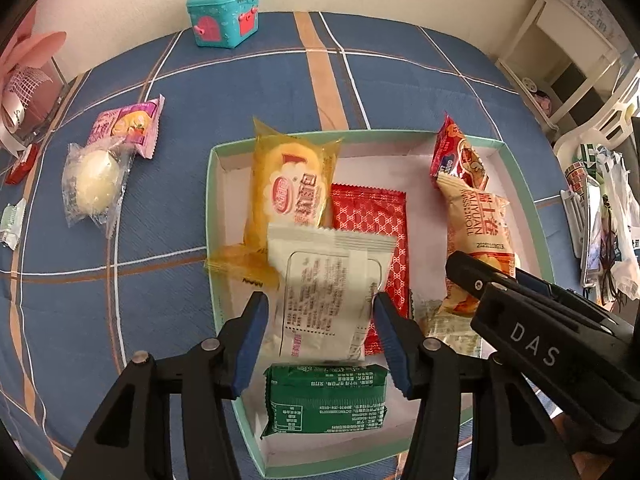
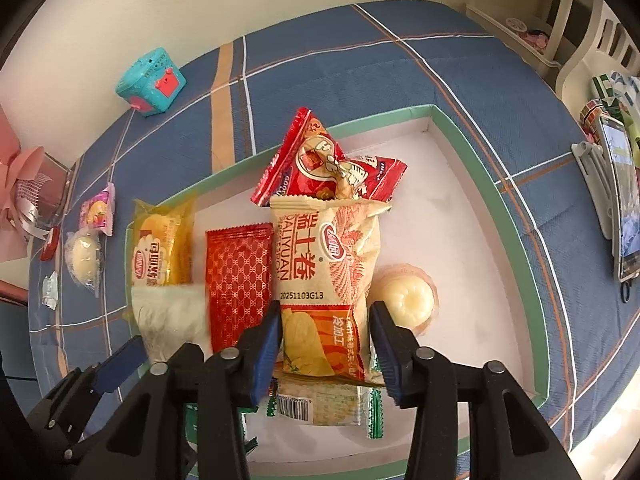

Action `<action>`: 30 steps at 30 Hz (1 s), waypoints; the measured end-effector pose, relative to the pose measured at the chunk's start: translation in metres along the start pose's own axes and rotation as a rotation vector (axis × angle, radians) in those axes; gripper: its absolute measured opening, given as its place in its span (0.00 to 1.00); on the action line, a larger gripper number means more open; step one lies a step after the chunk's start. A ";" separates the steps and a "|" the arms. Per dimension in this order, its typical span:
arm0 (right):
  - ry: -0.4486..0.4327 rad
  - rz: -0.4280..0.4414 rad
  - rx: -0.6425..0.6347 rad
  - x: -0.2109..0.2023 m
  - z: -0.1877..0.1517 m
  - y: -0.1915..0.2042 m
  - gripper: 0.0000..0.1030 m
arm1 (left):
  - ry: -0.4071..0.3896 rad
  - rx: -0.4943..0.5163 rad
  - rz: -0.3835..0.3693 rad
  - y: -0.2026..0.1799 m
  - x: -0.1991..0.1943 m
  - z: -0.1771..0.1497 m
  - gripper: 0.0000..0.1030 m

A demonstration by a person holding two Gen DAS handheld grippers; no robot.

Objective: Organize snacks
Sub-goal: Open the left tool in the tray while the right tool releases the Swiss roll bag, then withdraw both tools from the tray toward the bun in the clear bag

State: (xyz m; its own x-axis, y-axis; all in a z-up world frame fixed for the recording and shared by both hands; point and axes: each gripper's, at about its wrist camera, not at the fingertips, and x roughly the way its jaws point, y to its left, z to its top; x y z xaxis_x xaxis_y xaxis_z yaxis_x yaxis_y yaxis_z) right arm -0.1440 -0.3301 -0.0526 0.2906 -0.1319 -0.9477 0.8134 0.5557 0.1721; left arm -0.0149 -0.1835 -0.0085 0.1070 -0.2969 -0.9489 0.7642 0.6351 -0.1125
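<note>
In the green-rimmed box [image 1: 214,216] on the blue checked cloth [image 1: 160,260], most of the snacks already lay together. My left gripper [image 1: 320,300] hung over the near corner with the white packet [image 1: 324,280] between its blue pads. The packet showed blurred while the pads were sharp, and a sliver of gap stood on its left side, so I read that claw as released and the packet as loose above the green packet [image 1: 324,396].

My right gripper [image 2: 327,308] straddled the lower end of the wafer-roll packet [image 2: 320,264], which lay lengthwise on the other wrappers. Its pads flanked the packet without visibly pinching it, so I took that claw as let go too.

Two snacks were left outside on the cloth: the egg-shaped snack in clear wrap [image 1: 94,184] and the pink packet [image 1: 128,124], touching each other.

I judged all of these light, puffy and slick, with crushable fillings. For the egg-shaped snack I would pinch the crimped wrapper end rather than the round body, which I expected to squirt out. For the pink packet, I would take it across the narrow width, gently.
</note>
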 end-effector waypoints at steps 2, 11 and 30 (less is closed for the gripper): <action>-0.015 0.000 -0.005 -0.005 0.001 0.002 0.48 | -0.008 0.000 -0.002 -0.004 -0.002 0.001 0.60; -0.117 0.012 -0.026 -0.041 0.005 0.011 0.48 | -0.074 -0.046 -0.032 0.002 -0.025 0.010 0.60; -0.133 0.016 -0.108 -0.049 -0.004 0.041 0.48 | -0.193 -0.324 0.009 0.072 -0.041 0.006 0.60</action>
State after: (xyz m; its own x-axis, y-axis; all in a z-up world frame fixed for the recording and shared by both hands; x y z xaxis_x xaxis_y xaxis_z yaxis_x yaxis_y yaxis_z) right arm -0.1273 -0.2975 0.0001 0.3728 -0.2257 -0.9000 0.7516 0.6424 0.1502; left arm 0.0396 -0.1302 0.0240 0.2538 -0.3999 -0.8807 0.5252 0.8216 -0.2217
